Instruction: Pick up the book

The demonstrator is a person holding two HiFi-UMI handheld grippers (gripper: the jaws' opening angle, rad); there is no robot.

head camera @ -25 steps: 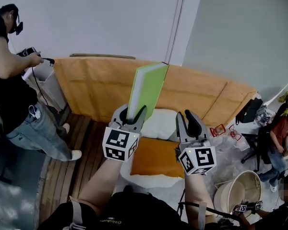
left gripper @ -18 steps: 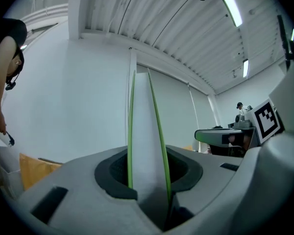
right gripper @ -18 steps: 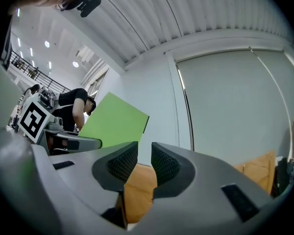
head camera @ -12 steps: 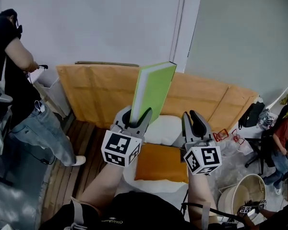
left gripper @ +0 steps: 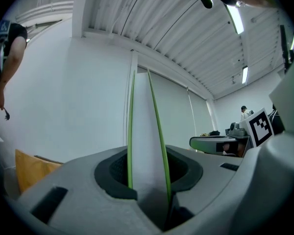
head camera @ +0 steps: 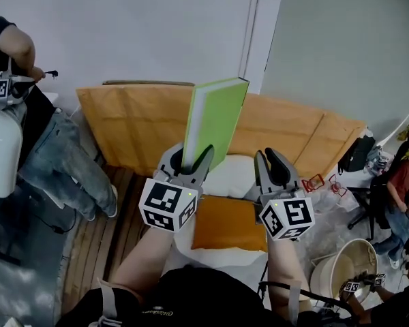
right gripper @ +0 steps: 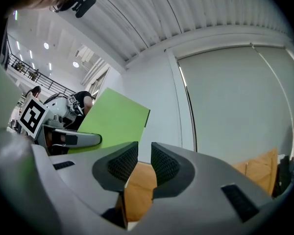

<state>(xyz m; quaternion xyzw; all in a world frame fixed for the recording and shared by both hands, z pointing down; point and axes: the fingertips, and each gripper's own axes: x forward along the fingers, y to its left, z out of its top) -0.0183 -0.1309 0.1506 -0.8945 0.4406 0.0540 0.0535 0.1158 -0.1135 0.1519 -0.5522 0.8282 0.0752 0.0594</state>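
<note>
Your left claw [head camera: 189,157] has raised the green book [head camera: 218,114] slightly. It is clamped on the bottom edge, with the book's long axis upright. Your right claw [head camera: 269,159] sits just beside, narrowly apart and empty.

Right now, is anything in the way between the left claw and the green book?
Nothing visible is: the left gripper is shut on the green book, holding it upright. The right gripper beside it is empty.

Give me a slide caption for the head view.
Left gripper clamps the green book aloft; right gripper is empty alongside.
</note>
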